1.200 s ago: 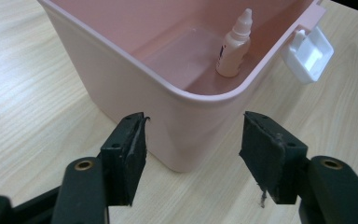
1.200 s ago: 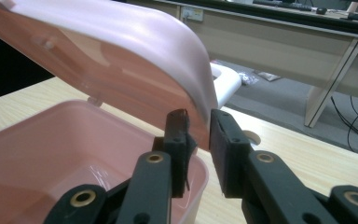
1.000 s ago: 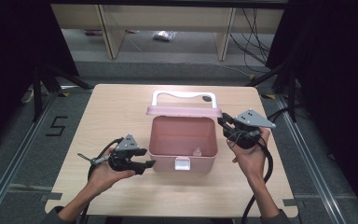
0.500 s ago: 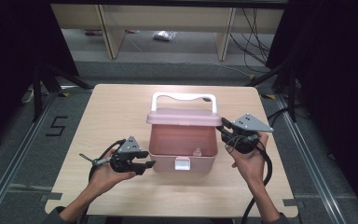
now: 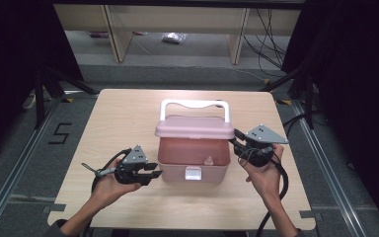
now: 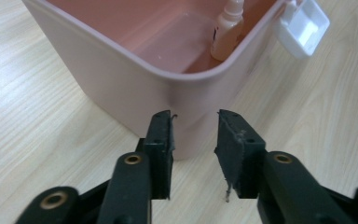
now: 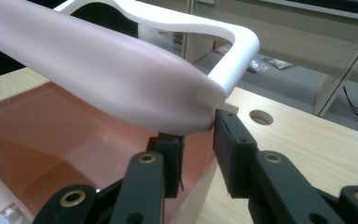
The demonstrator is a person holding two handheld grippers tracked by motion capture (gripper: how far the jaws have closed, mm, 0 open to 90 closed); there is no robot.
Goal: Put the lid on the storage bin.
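The pink box [image 5: 193,157] is placed at the table [image 5: 123,118] middle, long axis left to right, white latch [image 5: 193,173] facing near. It is smooth glossy plastic with rounded corners; its lid [image 5: 195,127] with white handle [image 5: 194,106] is raised at the far side. The left gripper [image 5: 150,174], jaws just narrowed but not pressing, faces the near-left corner. The right gripper [image 5: 237,143] is clamped on the right wall under the lid.

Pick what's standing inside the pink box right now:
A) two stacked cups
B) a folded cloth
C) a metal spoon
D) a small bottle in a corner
D: the left gripper view shows a small bottle standing upright in a corner of the pink box, near the white latch; the high view shows it too, just behind the front wall.
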